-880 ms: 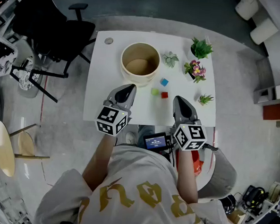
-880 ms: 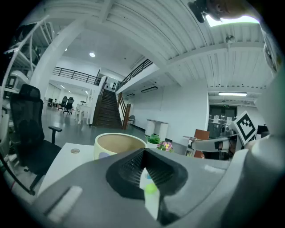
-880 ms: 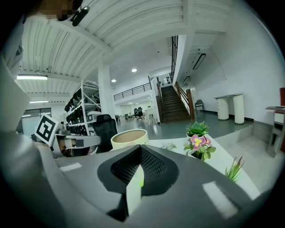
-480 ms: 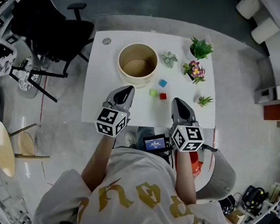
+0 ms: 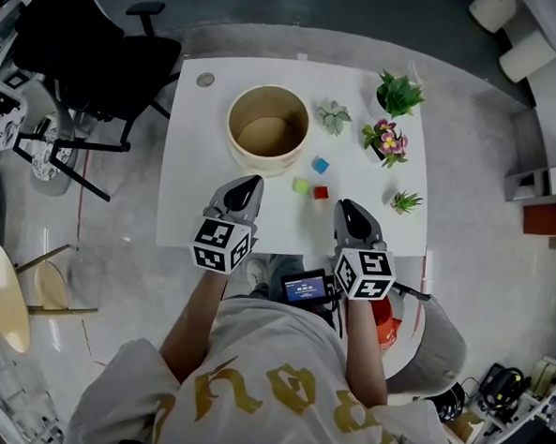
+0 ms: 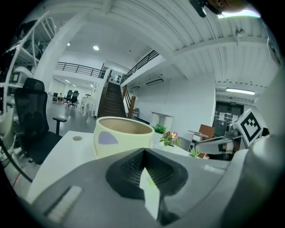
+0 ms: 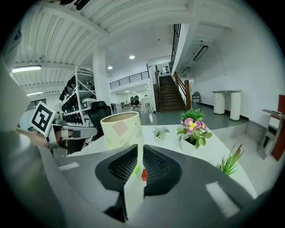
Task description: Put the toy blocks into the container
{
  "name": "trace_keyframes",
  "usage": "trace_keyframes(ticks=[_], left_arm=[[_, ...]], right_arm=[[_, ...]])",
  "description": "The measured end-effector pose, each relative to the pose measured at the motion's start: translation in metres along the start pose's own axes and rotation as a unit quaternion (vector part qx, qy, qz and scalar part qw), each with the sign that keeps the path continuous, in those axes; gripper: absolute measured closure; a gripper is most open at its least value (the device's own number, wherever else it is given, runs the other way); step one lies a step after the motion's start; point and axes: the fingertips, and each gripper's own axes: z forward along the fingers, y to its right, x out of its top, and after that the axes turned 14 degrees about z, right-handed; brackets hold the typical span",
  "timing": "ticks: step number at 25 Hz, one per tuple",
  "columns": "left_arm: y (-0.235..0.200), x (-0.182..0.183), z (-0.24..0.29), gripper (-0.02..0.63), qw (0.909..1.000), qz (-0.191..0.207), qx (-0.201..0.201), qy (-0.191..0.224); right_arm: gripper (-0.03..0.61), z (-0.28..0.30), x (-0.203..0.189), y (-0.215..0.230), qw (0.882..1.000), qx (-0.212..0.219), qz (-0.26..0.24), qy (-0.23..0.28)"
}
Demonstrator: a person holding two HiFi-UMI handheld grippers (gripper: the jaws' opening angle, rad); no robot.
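Our left gripper (image 5: 250, 180) hangs over the near edge of the white table (image 5: 195, 202), jaws closed on nothing; our right gripper (image 5: 345, 204), beside it, is barely ajar, a thin slit and just as empty; just beyond their tips the green block (image 5: 301, 185) and red block (image 5: 321, 192) lie side by side, the blue block (image 5: 321, 165) a little farther; the container (image 5: 263, 161), far and left of them, looks empty, so we judge nothing done and all three left. The only writing is the shirt's (image 5: 277, 395) gold lettering and a small screen (image 5: 302, 285); we can read neither.
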Motion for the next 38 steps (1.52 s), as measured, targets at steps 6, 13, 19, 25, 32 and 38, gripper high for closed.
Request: trace_keyframes(ticks=[6,13,19,25,32,38], left_arm=[[0.014,-0.03,0.014,0.613,0.9987,-0.007,-0.033,-0.037],[0.021,-0.057,0.029,0.613,0.9962,-0.007,-0.051,-0.071],[0.021,-0.072,0.039,0.613,0.9946,-0.012,-0.055,-0.087],[0.019,-0.084,0.044,0.613,0.9932,-0.019,-0.054,-0.101],[0.016,-0.095,0.05,0.613,0.9913,-0.027,-0.054,-0.117],[0.017,-0.1,0.056,0.613,0.9903,-0.032,-0.056,-0.123]], right_arm=[[0.494,0.016,-0.019,0.01,0.999,-0.007,-0.004,-0.039],[0.478,0.037,-0.038,0.016,0.997,-0.009,-0.009,-0.073],[0.455,0.053,-0.057,0.022,0.995,-0.013,-0.01,-0.101],[0.432,0.065,-0.074,0.028,0.991,-0.023,-0.011,-0.128],[0.425,0.077,-0.086,0.034,0.988,-0.037,-0.013,-0.149],[0.423,0.086,-0.092,0.033,0.986,-0.028,-0.014,-0.163]])
